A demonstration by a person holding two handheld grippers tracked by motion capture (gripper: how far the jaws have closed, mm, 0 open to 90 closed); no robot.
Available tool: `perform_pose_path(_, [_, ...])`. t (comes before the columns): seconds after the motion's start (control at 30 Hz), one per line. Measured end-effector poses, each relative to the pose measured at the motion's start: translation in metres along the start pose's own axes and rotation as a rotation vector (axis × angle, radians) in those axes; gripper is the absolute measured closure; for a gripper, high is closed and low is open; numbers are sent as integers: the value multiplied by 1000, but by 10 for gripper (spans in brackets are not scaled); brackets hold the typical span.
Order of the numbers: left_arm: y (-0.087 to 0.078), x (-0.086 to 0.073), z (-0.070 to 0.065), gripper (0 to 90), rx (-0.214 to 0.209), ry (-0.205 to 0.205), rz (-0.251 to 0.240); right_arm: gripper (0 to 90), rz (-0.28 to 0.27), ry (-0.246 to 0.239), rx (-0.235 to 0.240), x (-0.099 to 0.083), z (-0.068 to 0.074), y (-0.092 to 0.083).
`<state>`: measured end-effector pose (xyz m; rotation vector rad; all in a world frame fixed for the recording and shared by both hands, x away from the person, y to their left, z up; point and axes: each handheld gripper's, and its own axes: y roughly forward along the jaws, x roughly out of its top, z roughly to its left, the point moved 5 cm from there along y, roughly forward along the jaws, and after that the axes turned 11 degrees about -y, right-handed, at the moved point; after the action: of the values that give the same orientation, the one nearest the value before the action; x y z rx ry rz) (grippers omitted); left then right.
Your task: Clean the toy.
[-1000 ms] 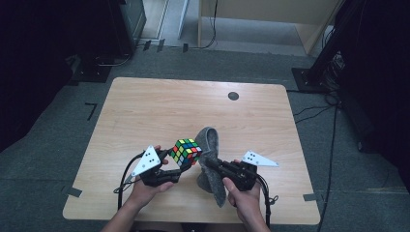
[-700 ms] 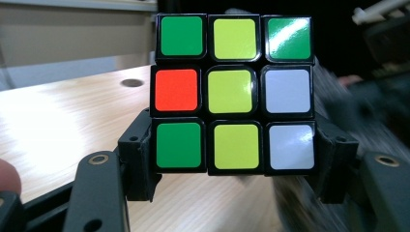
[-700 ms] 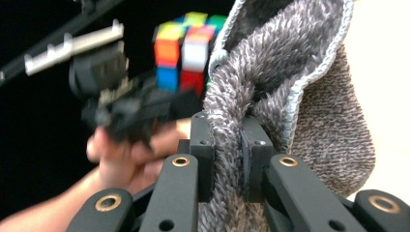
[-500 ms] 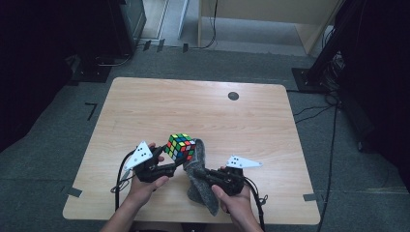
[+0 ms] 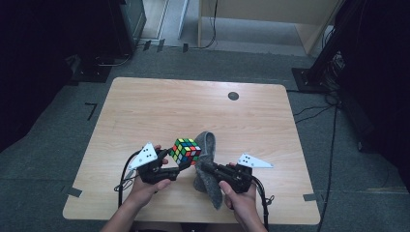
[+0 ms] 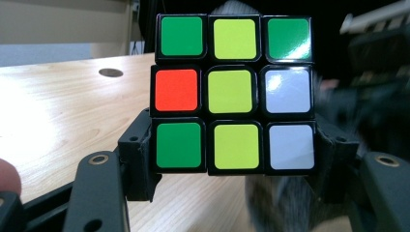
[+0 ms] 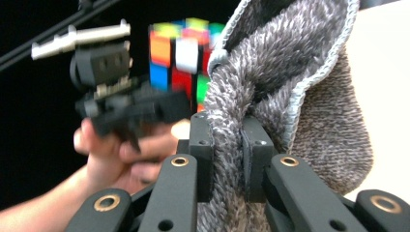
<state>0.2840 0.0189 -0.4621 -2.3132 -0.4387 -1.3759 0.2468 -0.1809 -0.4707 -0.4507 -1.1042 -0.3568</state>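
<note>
One puzzle cube [image 5: 185, 151], one grey cloth [image 5: 207, 166]

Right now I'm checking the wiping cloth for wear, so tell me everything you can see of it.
The grey cloth looks like fluffy terry with a pale stitched hem. It is bunched and folded, hanging in a limp drape. The right gripper has its jaws shut on a fold. Its upper part lies against the puzzle cube, and its lower end seems to reach the table. No tears show.

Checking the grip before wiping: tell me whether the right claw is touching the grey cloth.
Touching. In the right gripper view, the right claw has its two black jaws pressed on a fold of the grey cloth, pinching it with no gap visible on either side.
</note>
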Motion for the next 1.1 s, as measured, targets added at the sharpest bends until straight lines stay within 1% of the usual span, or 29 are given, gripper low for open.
perform_pose_path(0.07, [0,0,1,342,2,-1,-3,792,9,-13,-3,-1,2,3])
perform_pose_path(0.1, [0,0,1,342,9,5,2,792,4,-25,-7,1,3,2])
perform_pose_path(0.13, [0,-1,1,342,17,8,4,792,-14,-36,-16,3,4,0])
perform_pose_path(0.2, [1,-1,2,342,34,13,4,793,-50,-43,-25,9,5,-5])
perform_pose_path(0.23, [0,0,2,342,41,8,-4,794,-56,-48,-27,10,4,-7])
perform_pose_path(0.27, [-1,2,3,342,48,0,-17,794,-47,-48,-28,10,4,-6])
perform_pose_path(0.3, [-2,4,3,342,58,-8,-33,795,-26,-56,-35,7,4,-5])
perform_pose_path(0.37, [-4,8,2,342,72,-22,-68,797,29,-80,-61,-1,4,2])
perform_pose_path(0.4, [-5,10,1,342,71,-30,-82,798,53,-98,-72,-5,5,6])
perform_pose_path(0.43, [-6,11,0,342,69,-39,-93,799,66,-102,-68,-9,7,10])
perform_pose_path(0.47, [-6,12,-2,342,65,-42,-103,799,69,-97,-51,-11,9,14])
perform_pose_path(0.53, [-4,12,-6,342,54,-47,-114,803,76,-103,-25,-14,15,21])
perform_pose_path(0.57, [-3,12,-8,342,48,-46,-112,803,76,-115,-18,-14,19,23])
perform_pose_path(0.67, [2,8,-14,342,26,-34,-92,806,72,-152,-19,-14,27,27])
perform_pose_path(0.7, [3,6,-16,342,19,-29,-80,806,65,-157,-16,-13,29,26])
perform_pose_path(0.73, [5,5,-17,342,17,-27,-79,807,55,-159,-12,-12,29,26])
perform_pose_path(0.83, [5,6,-15,342,16,-40,-79,813,33,-202,-46,-9,29,22])
perform_pose_path(0.93, [1,9,-11,342,24,-50,-95,816,15,-242,-106,-6,26,17])
perform_pose_path(1.03, [-2,11,-8,342,26,-63,-103,821,-18,-216,-163,-3,19,11])
perform_pose_path(1.1, [0,10,-9,342,18,-68,-95,820,-15,-198,-171,-4,16,11])
